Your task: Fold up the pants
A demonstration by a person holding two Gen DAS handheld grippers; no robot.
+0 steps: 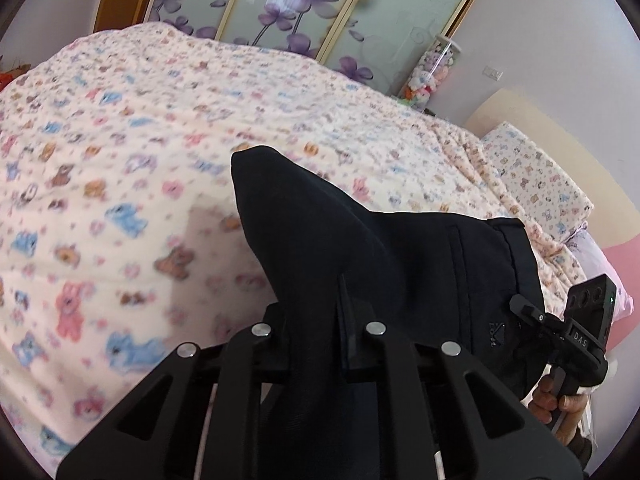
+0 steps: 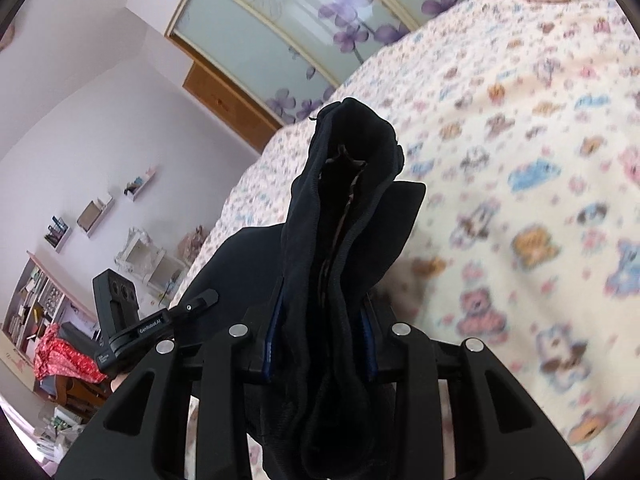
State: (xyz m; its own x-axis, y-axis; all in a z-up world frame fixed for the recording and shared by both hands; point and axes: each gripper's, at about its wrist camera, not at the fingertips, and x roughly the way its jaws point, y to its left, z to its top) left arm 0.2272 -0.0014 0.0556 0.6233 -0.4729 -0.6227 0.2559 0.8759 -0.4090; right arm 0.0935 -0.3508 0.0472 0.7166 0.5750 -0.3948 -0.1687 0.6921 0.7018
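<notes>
Left gripper (image 1: 320, 312): my jaws are clamped on a bunched fold of the black pants (image 1: 360, 264); cloth runs up between the fingers and drapes back over the mount.
Right gripper (image 2: 320, 340): my jaws are clamped on the other gathered end of the black pants (image 2: 344, 208); blue finger pads (image 2: 271, 344) show on both sides of the cloth.
Pants, position: held up off the bed between my two grippers, above the near edge of the teddy-bear bedspread (image 1: 140, 140).
Pants, left view: a peak of fabric stands up beyond my fingers; a welt pocket and waistband lie to the right, with a small pale logo near the hem of that panel.
Pants, right view: several layers stacked edge-on, a brownish lining visible in the slot between them.
Other gripper, left view: right unit (image 1: 580, 336) at the right edge, a bare hand (image 1: 560, 404) on its handle.
Other gripper, right view: left unit (image 2: 132, 328) at lower left.
Background: wardrobe doors with purple flowers (image 1: 312, 12) beyond the far side of the bed; matching pillow (image 1: 536, 184) at right.
Focus: bedspread print is blurred in both views.
</notes>
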